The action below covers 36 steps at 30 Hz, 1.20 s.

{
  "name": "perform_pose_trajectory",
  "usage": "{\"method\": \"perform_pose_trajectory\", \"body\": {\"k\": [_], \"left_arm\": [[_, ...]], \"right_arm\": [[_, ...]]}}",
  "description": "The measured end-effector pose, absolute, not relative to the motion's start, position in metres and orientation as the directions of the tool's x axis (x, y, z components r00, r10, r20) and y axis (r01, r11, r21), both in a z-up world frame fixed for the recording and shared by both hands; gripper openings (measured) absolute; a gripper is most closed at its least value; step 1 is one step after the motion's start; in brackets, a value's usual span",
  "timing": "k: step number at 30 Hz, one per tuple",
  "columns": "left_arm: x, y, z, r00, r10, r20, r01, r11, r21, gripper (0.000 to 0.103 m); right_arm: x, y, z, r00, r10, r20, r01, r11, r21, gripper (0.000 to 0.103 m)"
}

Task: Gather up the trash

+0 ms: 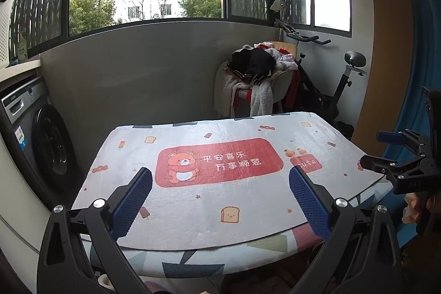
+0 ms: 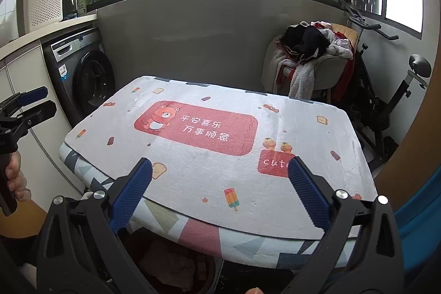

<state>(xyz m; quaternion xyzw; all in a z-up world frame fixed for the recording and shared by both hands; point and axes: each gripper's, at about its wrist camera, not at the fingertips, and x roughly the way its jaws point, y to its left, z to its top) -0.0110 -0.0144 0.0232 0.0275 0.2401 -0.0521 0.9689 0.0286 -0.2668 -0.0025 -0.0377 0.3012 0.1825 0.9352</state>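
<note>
My left gripper (image 1: pixel 220 178) is open and empty, held above the near edge of a table covered by a white mat (image 1: pixel 220 197) with a red bear panel. My right gripper (image 2: pixel 219 170) is open and empty above the same mat (image 2: pixel 220 156). The right gripper also shows at the right edge of the left wrist view (image 1: pixel 386 150), open. The left gripper shows at the left edge of the right wrist view (image 2: pixel 35 101), open. No loose trash shows on the mat. Under the table's near edge in the right wrist view a dark bin (image 2: pixel 176 269) holds crumpled paper.
A washing machine (image 1: pixel 46 145) stands left of the table. A chair piled with clothes (image 1: pixel 256 79) and an exercise bike (image 1: pixel 336 90) stand behind it at the right. A white perforated basket (image 2: pixel 44 2) sits on the counter at left. A blue object (image 2: pixel 419 216) borders the right.
</note>
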Motion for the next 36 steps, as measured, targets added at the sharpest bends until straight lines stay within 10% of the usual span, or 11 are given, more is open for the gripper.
{"method": "perform_pose_trajectory", "body": {"k": [36], "left_arm": [[-0.0056, -0.0149, 0.0134, 0.868, -0.077, -0.49, 0.104, 0.994, 0.03, 0.097]], "right_arm": [[0.0265, -0.2744, -0.0084, 0.755, 0.316, -0.575, -0.343, 0.937, 0.065, 0.097]]}}
